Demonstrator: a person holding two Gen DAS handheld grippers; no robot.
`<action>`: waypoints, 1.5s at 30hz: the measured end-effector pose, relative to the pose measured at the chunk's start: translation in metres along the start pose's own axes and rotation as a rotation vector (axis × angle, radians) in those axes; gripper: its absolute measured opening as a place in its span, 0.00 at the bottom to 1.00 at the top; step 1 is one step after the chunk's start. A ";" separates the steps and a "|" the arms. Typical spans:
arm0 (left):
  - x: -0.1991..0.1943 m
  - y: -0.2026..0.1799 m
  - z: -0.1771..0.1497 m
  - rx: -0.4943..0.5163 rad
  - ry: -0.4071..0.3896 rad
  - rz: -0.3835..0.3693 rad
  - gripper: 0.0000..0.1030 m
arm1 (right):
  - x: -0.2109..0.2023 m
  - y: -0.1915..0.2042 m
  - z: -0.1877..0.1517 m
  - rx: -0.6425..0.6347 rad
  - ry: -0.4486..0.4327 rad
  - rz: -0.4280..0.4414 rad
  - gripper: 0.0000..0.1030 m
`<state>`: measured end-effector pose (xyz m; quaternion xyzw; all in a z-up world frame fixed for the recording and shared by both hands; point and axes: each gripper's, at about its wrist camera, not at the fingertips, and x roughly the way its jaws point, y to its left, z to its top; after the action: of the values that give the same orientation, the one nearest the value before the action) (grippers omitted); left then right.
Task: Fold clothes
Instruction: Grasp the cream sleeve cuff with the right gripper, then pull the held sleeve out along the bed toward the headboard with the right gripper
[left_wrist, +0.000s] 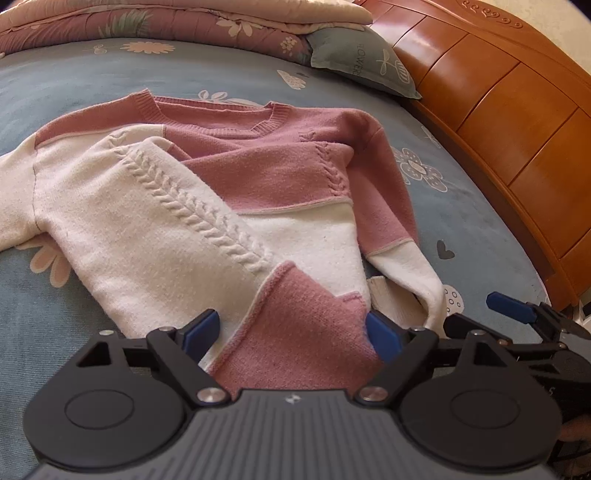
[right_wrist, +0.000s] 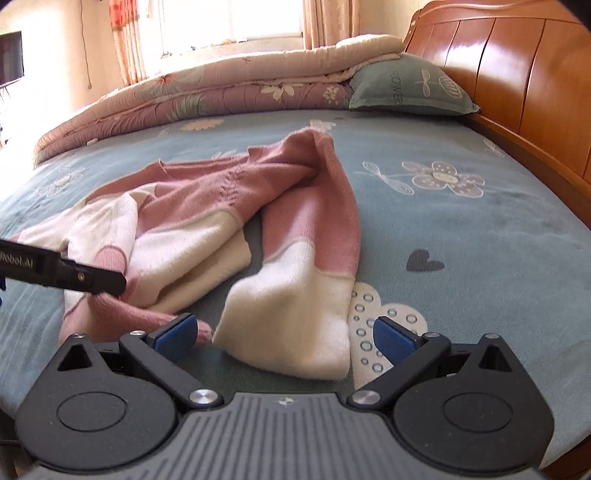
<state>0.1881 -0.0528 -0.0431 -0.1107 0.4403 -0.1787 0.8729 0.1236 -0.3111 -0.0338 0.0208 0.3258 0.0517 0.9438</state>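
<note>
Both grippers, left gripper (left_wrist: 295, 328) and right gripper (right_wrist: 284, 332), have released jaws over the sweater (left_wrist: 229, 192) on the bed (left_wrist: 480, 229), pillow (left_wrist: 365, 62) at 1 o'clock.

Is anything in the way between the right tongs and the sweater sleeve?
Nothing visible. The right tongs stand open right at the white cuff of the pink and white knitted sweater, with only blue flowered bedsheet around it.

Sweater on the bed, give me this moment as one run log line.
sweater: pink-and-white, half folded on bed | left tongs: open over pink cuff | right tongs: open at white sleeve end
</note>
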 end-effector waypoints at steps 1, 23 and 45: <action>0.001 0.001 0.000 -0.005 -0.001 -0.004 0.85 | 0.005 0.003 0.007 -0.012 -0.006 -0.011 1.00; 0.002 0.013 -0.003 -0.053 0.008 -0.028 0.89 | 0.060 0.005 -0.011 -0.237 0.154 -0.476 1.00; 0.002 0.021 -0.005 -0.076 0.017 -0.038 0.91 | 0.074 0.032 -0.023 -0.487 0.049 -0.470 1.00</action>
<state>0.1897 -0.0346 -0.0549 -0.1506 0.4521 -0.1796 0.8606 0.1646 -0.2705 -0.0948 -0.2819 0.3224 -0.0905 0.8991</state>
